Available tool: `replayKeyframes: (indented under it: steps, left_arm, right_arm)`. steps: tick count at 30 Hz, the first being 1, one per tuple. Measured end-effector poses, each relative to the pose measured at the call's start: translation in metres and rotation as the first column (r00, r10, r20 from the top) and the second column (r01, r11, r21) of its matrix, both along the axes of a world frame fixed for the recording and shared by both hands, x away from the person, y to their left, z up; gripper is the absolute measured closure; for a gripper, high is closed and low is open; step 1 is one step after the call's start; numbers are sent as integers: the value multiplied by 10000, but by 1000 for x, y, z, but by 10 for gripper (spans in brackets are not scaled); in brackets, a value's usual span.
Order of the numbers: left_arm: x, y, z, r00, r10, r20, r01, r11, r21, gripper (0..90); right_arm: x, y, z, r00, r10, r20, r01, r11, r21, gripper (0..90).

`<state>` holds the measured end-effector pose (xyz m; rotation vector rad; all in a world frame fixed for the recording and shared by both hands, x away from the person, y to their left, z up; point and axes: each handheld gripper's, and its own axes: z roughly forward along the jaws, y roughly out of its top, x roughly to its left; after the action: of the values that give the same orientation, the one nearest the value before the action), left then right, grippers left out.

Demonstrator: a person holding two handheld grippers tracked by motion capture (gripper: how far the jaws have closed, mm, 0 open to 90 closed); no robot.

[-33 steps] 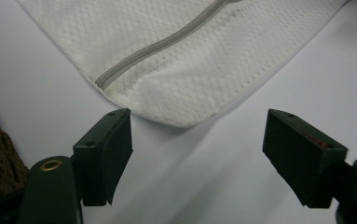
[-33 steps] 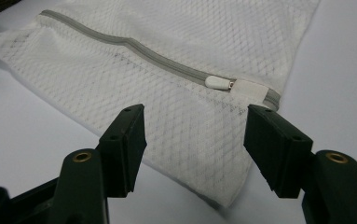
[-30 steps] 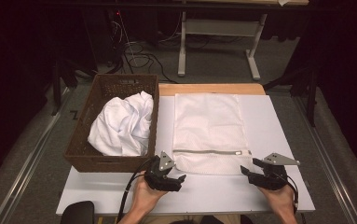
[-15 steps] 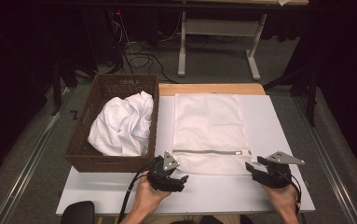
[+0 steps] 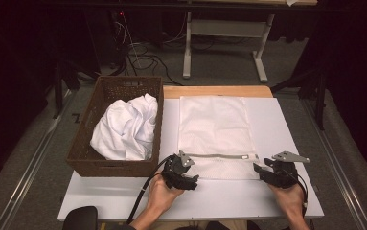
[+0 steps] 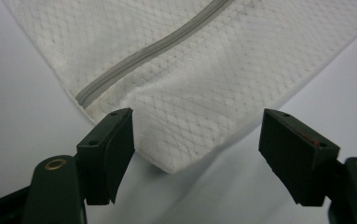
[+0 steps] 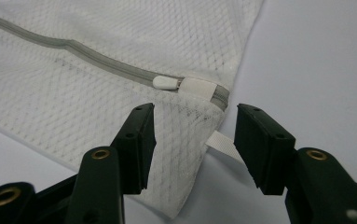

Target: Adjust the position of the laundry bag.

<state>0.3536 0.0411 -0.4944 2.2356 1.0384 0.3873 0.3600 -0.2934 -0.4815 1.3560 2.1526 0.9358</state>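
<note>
A white mesh laundry bag (image 5: 212,129) is laid flat on the white counter (image 5: 286,120), its length running away from the person. A grey zipper (image 5: 218,155) crosses the bag near its near end, and the white zipper pull (image 7: 165,83) is seen at the end of the zipper on the person's right. A short white ribbon loop (image 7: 223,143) sticks out from the bag's edge just below that end.

The left gripper (image 5: 183,173) is held at the near left corner of the bag. In the left gripper view its jaws are spread wide, with the corner of the mesh lying between them; neither pad is pressed on the cloth, so nothing is grasped. These jaws have just been closing a little, though the corner is not yet pinched.

The right gripper (image 5: 267,171) is held at the near right corner of the bag. In the right gripper view its jaws are parted, and the corner of the mesh and the ribbon loop lie between them. One pad is seen just beside the cloth, the other just beside the ribbon; no clamping on either can be made out, so the jaws are taken as released.

A brown wicker basket (image 5: 105,163) is set on the counter just beside the bag, on the person's left. A crumpled white cloth (image 5: 126,127) is piled inside it.
</note>
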Motion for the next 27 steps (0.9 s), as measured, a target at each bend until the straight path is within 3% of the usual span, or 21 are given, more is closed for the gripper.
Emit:
replayKeyframes:
  steps: [7,16,22,25,27]
  left_arm:
    - [11,-5,-8,9995,255,-179,-251,9994,257,307]
    - [17,-2,-10,9992,128,-380,-115,9994,341,405]
    - [17,-4,-10,9984,-389,-400,396,9991,156,656]
    - [17,-6,-10,9978,-619,-216,625,9976,293,842]
    - [18,-5,-10,9976,-656,-237,662,9975,243,890]
  right_arm:
    - [15,-3,-8,9983,-223,-545,217,9997,-106,492]
    - [24,-1,-13,9936,117,-1120,-135,9998,-156,645]
    - [24,0,-12,9929,252,-1166,-304,9986,-435,791]
    - [24,1,-12,9926,437,-1132,-499,9974,-527,858]
    - [24,1,-11,9917,497,-1188,-569,9967,-585,874]
